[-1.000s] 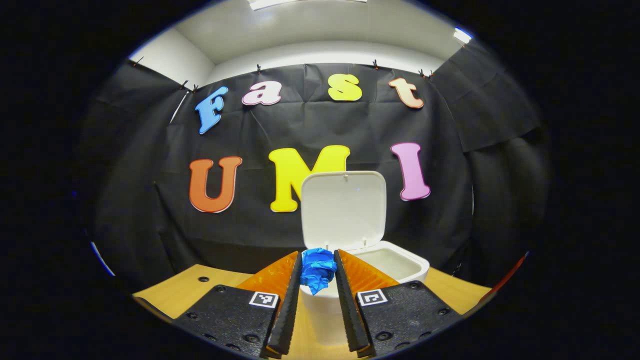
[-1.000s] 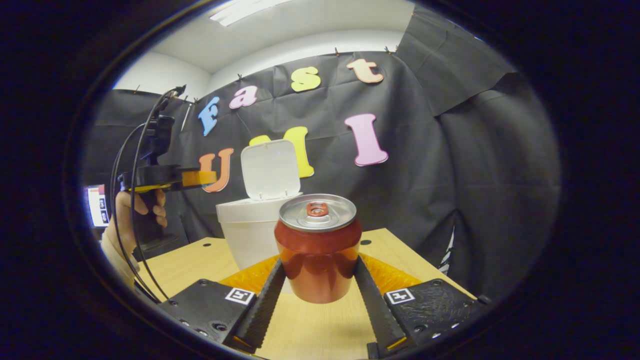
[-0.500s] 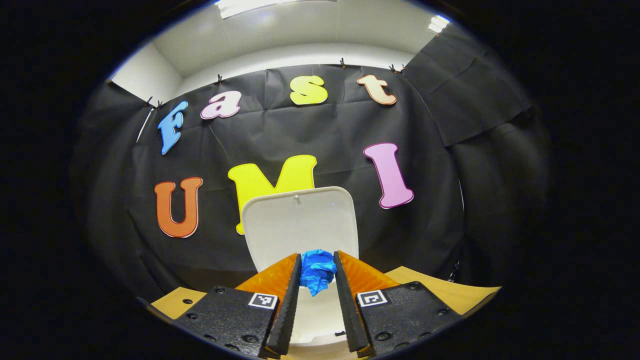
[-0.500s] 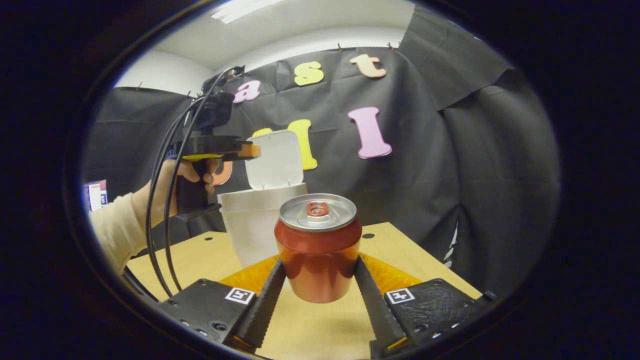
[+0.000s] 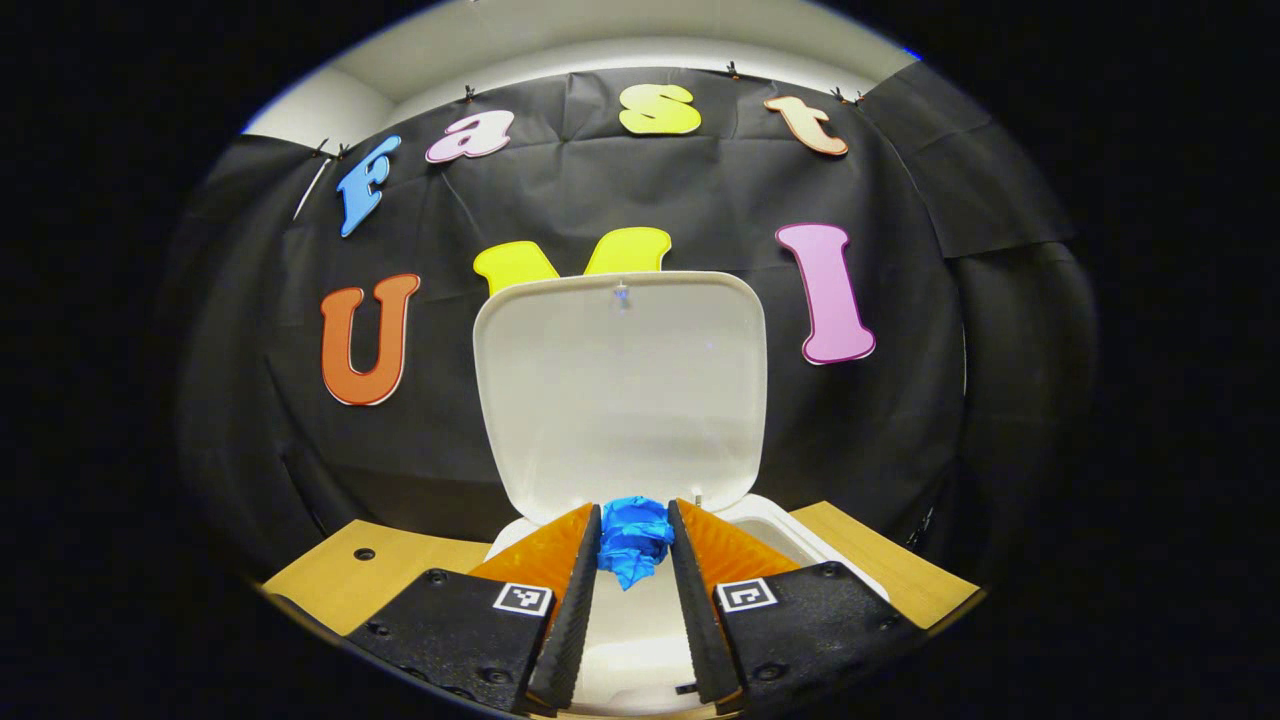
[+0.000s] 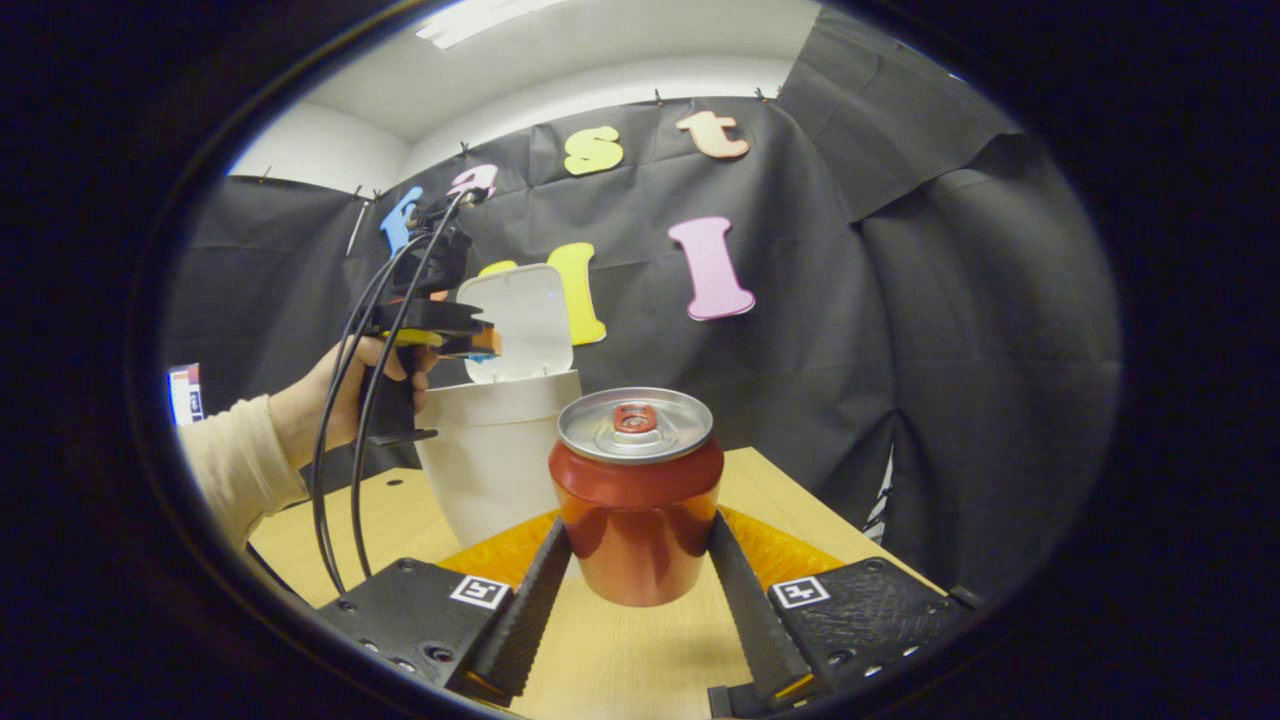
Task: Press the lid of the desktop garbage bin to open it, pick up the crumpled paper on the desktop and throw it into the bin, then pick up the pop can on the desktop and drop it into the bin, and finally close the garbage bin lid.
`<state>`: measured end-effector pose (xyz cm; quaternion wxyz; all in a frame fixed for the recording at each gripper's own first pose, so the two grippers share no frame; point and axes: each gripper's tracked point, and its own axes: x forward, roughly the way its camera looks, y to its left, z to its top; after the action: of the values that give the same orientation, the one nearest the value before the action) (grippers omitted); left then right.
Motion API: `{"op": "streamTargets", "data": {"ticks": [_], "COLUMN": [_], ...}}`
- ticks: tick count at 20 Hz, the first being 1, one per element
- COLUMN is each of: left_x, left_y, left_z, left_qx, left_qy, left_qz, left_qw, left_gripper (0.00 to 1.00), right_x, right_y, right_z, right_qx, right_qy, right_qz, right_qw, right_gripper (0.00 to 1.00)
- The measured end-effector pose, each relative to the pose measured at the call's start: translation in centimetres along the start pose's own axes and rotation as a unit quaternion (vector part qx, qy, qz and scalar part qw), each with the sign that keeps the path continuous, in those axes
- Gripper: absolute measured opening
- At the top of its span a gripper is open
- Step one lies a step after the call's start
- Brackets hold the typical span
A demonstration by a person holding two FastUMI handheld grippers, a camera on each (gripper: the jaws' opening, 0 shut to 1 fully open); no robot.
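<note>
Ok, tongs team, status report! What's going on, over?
Left tongs shut on blue paper ball, over open bin. Right tongs shut on red can. Lid up, nothing blocking.

Bright ceiling light (image 6: 480, 18) overhead; sharp focus; fisheye bending at edges.

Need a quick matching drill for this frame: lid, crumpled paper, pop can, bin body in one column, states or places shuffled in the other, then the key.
Things:
1. lid
2. crumpled paper
3. pop can
4. bin body

States or places:
A. upright between the right gripper's fingers
B. swung up, standing open
C. white, on the wooden desktop
D. blue, pinched in the left gripper over the bin opening

Pairs: 1-B, 2-D, 3-A, 4-C
</note>
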<state>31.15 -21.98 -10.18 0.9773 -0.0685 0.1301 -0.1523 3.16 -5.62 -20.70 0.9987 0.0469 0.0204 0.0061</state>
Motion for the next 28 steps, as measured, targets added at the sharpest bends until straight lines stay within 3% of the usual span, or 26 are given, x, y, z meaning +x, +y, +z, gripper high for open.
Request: {"op": "streamTargets", "data": {"ticks": [6, 7, 8, 9, 14, 23, 28], "left_x": [-0.6, -1.1, -1.4, -2.1, -6.4, -17.3, -22.0], "left_y": [-0.9, -0.9, -0.6, -0.4, 0.1, 2.0, 3.7], "left_z": [0.0, -0.3, -0.5, -0.9, -1.3, -1.0, -2.4], "left_qx": [0.003, 0.010, 0.015, 0.013, -0.051, -0.056, -0.037], "left_qy": [0.007, 0.014, 0.022, 0.028, 0.032, -0.037, -0.035], "left_qz": [-0.006, -0.001, 0.007, 0.015, 0.032, 0.073, 0.097], "left_qw": [1.000, 1.000, 1.000, 0.999, 0.998, 0.995, 0.994], "left_gripper": [0.48, 0.58, 0.81, 0.92, 0.97, 0.96, 0.97], "right_x": [-0.1, 0.0, 0.1, 0.0, 0.1, 0.6, 0.9], "right_y": [0.3, 0.2, 0.2, 0.1, -0.4, -0.5, -0.8], "right_z": [-0.4, -0.4, -0.4, -0.5, -1.1, -2.0, -3.1], "right_qx": [-0.008, -0.011, -0.014, -0.017, -0.023, -0.044, -0.062], "right_qy": [0.003, 0.002, 0.001, 0.001, 0.002, 0.017, 0.026], "right_qz": [0.001, 0.000, -0.002, -0.003, -0.005, -0.011, -0.024], "right_qw": [1.000, 1.000, 1.000, 1.000, 1.000, 0.999, 0.997], "right_gripper": [0.80, 0.80, 0.80, 0.80, 0.80, 0.80, 0.80]}}
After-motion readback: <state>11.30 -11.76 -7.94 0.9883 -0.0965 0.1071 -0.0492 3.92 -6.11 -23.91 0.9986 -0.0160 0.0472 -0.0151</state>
